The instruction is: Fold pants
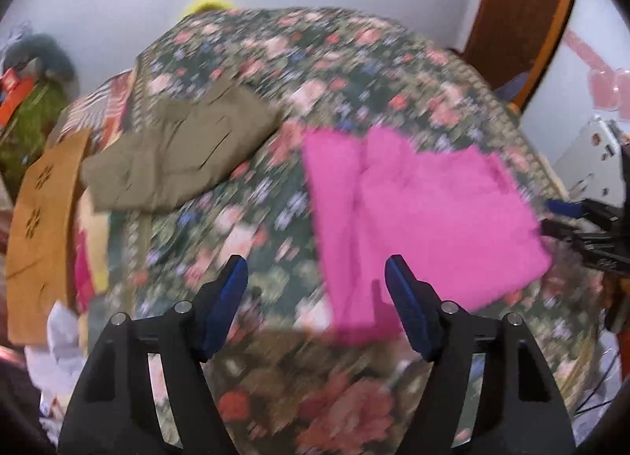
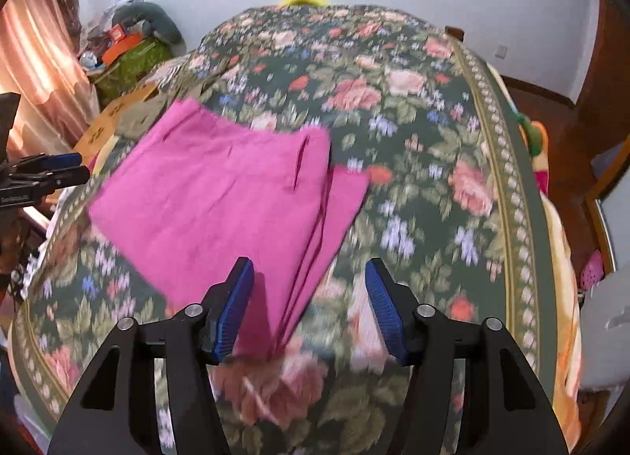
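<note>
Pink pants (image 1: 417, 219) lie folded into a rough rectangle on the floral bedspread (image 1: 275, 61). They also show in the right wrist view (image 2: 220, 195), with a pocket slit facing up. My left gripper (image 1: 317, 270) is open and empty, held above the near left edge of the pants. My right gripper (image 2: 309, 272) is open and empty, held above the near right corner of the pants. The right gripper shows at the right edge of the left wrist view (image 1: 551, 215). The left gripper shows at the left edge of the right wrist view (image 2: 78, 165).
Folded olive-green pants (image 1: 177, 152) lie on the bed to the left of the pink ones. A brown cardboard box (image 1: 43, 226) and piled clutter (image 2: 130, 41) stand beside the bed's left side. A wooden door frame (image 1: 523, 22) is at the right. The bedspread (image 2: 413, 140) stretches right.
</note>
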`<state>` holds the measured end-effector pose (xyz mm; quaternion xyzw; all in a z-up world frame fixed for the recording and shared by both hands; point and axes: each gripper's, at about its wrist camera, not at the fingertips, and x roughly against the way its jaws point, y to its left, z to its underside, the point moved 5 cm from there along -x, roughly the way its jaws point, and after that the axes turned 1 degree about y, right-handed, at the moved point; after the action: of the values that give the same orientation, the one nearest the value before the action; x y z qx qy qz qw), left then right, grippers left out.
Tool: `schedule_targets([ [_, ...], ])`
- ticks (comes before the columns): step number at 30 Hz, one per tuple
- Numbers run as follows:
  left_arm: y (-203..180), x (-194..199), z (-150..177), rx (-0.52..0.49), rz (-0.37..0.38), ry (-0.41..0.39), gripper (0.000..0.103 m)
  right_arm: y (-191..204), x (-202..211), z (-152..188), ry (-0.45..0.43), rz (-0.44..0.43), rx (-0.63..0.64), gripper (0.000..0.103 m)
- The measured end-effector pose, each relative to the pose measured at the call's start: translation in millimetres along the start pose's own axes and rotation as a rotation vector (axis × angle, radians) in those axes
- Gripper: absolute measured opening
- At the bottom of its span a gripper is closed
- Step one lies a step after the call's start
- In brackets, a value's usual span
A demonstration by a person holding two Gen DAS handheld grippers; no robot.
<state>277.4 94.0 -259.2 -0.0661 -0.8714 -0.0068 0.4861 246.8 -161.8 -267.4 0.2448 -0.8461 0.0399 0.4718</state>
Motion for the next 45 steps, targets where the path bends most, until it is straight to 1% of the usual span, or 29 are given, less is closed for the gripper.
schedule_targets([
  [2, -11.2, -3.8, -15.2, -0.003, 0.040, -0.017, 0.072, 0.0, -4.6, -12.7, -0.024, -0.007, -0.004, 0.038],
  [4, -24.9, -11.6, -28.6, -0.025, 0.061, -0.027, 0.071, 2.8, -13.8, -25.5, -0.041, -0.026, 0.002, 0.036],
  [5, -31.8, -16.9, -35.6, -0.038, 0.070, -0.036, 0.069, 3.5, -17.8, -28.8, -0.040, -0.033, 0.004, 0.035],
  [6, -37.4, -21.6, -40.9, -0.043, 0.076, -0.036, 0.068, 4.2, -25.6, -35.0, -0.038, -0.035, 0.005, 0.032],
  [7, -41.9, -27.7, -45.1, -0.048, 0.080, -0.032, 0.063, 4.3, -31.5, -39.1, -0.036, -0.033, 0.006, 0.030],
  [8, -46.1, -37.6, -49.4, -0.053, 0.084, -0.019, 0.057, 4.2, -36.3, -41.5, -0.031, -0.031, 0.006, 0.025],
  [9, -48.4, -45.3, -51.2, -0.056, 0.081, -0.004, 0.053, 3.0, -41.8, -43.8, -0.026, -0.028, 0.004, 0.024],
  [11, -49.9, -64.5, -53.9, -0.057, 0.065, 0.030, 0.038, 0.6, -51.9, -47.0, -0.014, -0.031, 0.000, 0.022],
  [13, -48.1, -85.0, -53.3, -0.055, 0.043, 0.068, 0.033, -0.8, -56.6, -47.9, -0.015, -0.035, 0.008, 0.019],
  [16, -42.7, -96.6, -48.2, -0.034, 0.048, 0.063, 0.034, -3.2, -58.8, -47.0, -0.021, -0.028, 0.030, 0.017],
  [21, -43.3, -94.4, -44.4, -0.030, 0.032, 0.051, 0.034, -4.0, -60.8, -46.5, -0.017, -0.023, 0.030, 0.017],
  [24, -44.9, -83.8, -44.7, -0.037, 0.025, 0.044, 0.034, -1.1, -52.0, -47.8, -0.015, -0.009, 0.028, 0.017],
  [26, -45.1, -71.1, -44.6, -0.041, 0.020, 0.021, 0.034, 0.1, -44.0, -47.3, -0.019, -0.005, 0.025, 0.018],
  [27, -44.1, -62.3, -43.9, -0.047, 0.009, 0.006, 0.034, 0.4, -39.5, -46.8, -0.021, -0.005, 0.026, 0.021],
  [28, -42.9, -56.8, -43.1, -0.050, 0.000, -0.003, 0.036, 1.1, -34.9, -45.6, -0.022, -0.007, 0.025, 0.024],
  [30, -37.7, -44.3, -39.7, -0.046, -0.004, -0.019, 0.046, 1.5, -25.5, -41.7, -0.023, -0.017, 0.015, 0.043],
  [31, -33.2, -39.1, -36.6, -0.034, 0.003, -0.021, 0.056, 1.4, -20.6, -39.0, -0.028, -0.022, 0.006, 0.047],
  [32, -29.3, -36.0, -33.6, -0.021, 0.012, -0.022, 0.064, 1.6, -16.6, -36.1, -0.034, -0.024, 0.000, 0.049],
  [33, -24.3, -33.4, -29.4, -0.005, 0.027, -0.019, 0.066, 1.7, -13.3, -32.5, -0.036, -0.024, -0.003, 0.050],
  [35, -16.7, -33.2, -20.3, 0.016, 0.043, 0.005, 0.067, 0.9, -12.6, -22.7, -0.010, -0.035, -0.022, 0.050],
  [37, -12.9, -39.9, -9.2, 0.026, 0.080, 0.055, 0.067, -2.0, -16.5, -9.8, 0.025, -0.052, -0.057, 0.050],
  [40, -11.4, -54.6, 3.6, 0.055, 0.113, 0.118, 0.067, -4.9, -27.2, 5.0, 0.068, -0.081, -0.101, 0.050],
  [41, -10.7, -59.4, 5.5, 0.071, 0.126, 0.130, 0.067, -5.9, -27.8, 6.8, 0.063, -0.090, -0.115, 0.050],
  [44, -7.8, -67.0, 3.9, 0.122, 0.162, 0.120, 0.067, -9.0, -28.7, 5.6, 0.052, -0.116, -0.148, 0.051],
  [45, -7.3, -69.9, 1.5, 0.136, 0.164, 0.120, 0.067, -9.7, -30.5, 3.8, 0.049, -0.126, -0.157, 0.053],
])
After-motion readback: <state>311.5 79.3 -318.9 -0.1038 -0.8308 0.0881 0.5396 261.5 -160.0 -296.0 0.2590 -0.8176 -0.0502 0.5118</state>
